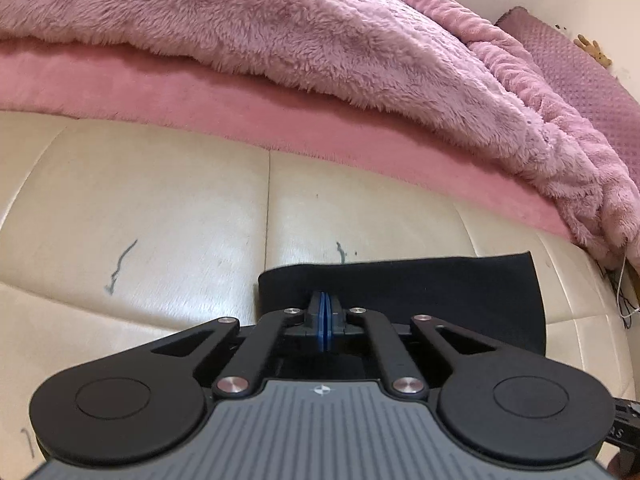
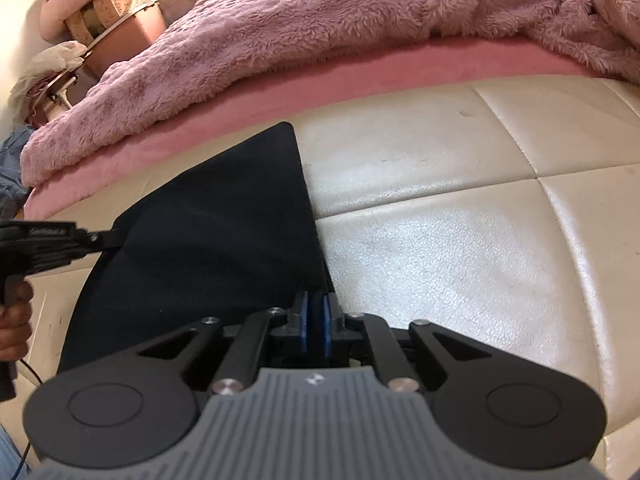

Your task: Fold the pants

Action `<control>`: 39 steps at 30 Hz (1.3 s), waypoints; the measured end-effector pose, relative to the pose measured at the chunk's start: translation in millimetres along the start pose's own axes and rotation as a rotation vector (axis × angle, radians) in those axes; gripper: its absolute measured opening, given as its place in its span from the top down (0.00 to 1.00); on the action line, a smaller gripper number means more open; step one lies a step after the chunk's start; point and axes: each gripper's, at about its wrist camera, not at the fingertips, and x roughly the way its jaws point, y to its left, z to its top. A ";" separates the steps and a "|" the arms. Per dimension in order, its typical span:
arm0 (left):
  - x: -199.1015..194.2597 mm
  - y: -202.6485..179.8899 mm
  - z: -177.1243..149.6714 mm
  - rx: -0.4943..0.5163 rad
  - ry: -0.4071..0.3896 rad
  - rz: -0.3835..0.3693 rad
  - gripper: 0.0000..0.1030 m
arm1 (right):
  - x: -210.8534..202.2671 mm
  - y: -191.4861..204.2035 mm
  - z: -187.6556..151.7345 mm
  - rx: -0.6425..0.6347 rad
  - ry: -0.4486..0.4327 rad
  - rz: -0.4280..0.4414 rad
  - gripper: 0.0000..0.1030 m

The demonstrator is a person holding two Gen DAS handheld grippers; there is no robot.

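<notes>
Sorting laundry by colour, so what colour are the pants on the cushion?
Plain black pants, with no visible pattern; best seen in the right wrist view.

We found the right gripper (image 2: pixel 316 312) closed on a corner of the black pants (image 2: pixel 216 232), which lay flat on the cream cushion (image 2: pixel 460 248). At the left edge, a hand (image 2: pixel 14 320) held the left gripper (image 2: pixel 114 239), whose tip touched the pants' far edge. A pink fluffy blanket (image 2: pixel 320 32) lay behind.

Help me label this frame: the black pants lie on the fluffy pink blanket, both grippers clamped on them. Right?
Not quite. The black pants lie on the cream leather surface, short of the fluffy pink blanket, as the right wrist view shows. Both the left gripper and right gripper are clamped on them.
</notes>
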 end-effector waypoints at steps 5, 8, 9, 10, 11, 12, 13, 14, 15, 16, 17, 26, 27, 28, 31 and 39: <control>-1.3 -1.3 5.2 0.002 -0.008 0.007 0.94 | 0.1 4.2 1.2 -0.026 0.000 -0.012 0.95; -16.0 -2.7 3.6 -0.003 -0.018 -0.004 0.89 | -5.1 6.5 1.3 -0.063 -0.015 -0.059 0.72; -21.3 -2.6 1.8 -0.005 -0.017 -0.014 0.87 | -8.7 7.1 1.2 -0.077 -0.026 -0.075 0.72; -28.5 -3.0 -1.5 -0.005 -0.019 -0.021 0.86 | -13.9 8.1 0.7 -0.089 -0.040 -0.089 0.73; -36.4 -3.3 -5.8 -0.001 -0.021 -0.030 0.86 | -19.9 10.4 -0.5 -0.104 -0.058 -0.110 0.72; -44.6 -3.6 -11.1 0.005 -0.020 -0.037 0.86 | -25.5 13.5 -2.3 -0.128 -0.075 -0.137 0.72; -52.1 -4.1 -16.1 0.008 -0.020 -0.040 0.86 | -31.6 18.5 -5.1 -0.161 -0.095 -0.162 0.74; -60.9 -3.7 -23.3 0.012 -0.019 -0.048 0.86 | -37.9 23.7 -8.6 -0.195 -0.116 -0.176 0.75; -68.1 -2.6 -29.6 0.012 -0.012 -0.057 0.86 | -45.6 30.3 -13.7 -0.231 -0.142 -0.171 0.77; -74.1 -1.3 -34.9 0.008 -0.003 -0.062 0.86 | -51.6 35.5 -18.8 -0.258 -0.161 -0.152 0.82; -79.5 0.8 -40.8 0.003 0.008 -0.068 0.86 | -56.6 40.7 -24.5 -0.284 -0.176 -0.127 0.87; -113.9 14.1 -98.7 0.086 0.140 -0.044 0.86 | -40.8 22.4 -59.7 -0.218 -0.144 -0.096 0.91; -115.6 15.9 -103.9 0.056 0.150 -0.061 0.85 | -39.8 18.6 -61.0 -0.207 -0.147 -0.088 0.91; -116.6 18.0 -108.0 0.019 0.151 -0.082 0.81 | -38.4 15.1 -61.9 -0.198 -0.148 -0.081 0.91; -113.8 25.5 -114.0 -0.130 0.132 -0.133 0.79 | -37.4 9.2 -64.1 -0.169 -0.149 -0.061 0.90; -96.3 39.9 -121.1 -0.353 0.134 -0.212 0.75 | -37.4 14.2 -66.5 -0.177 -0.146 -0.066 0.90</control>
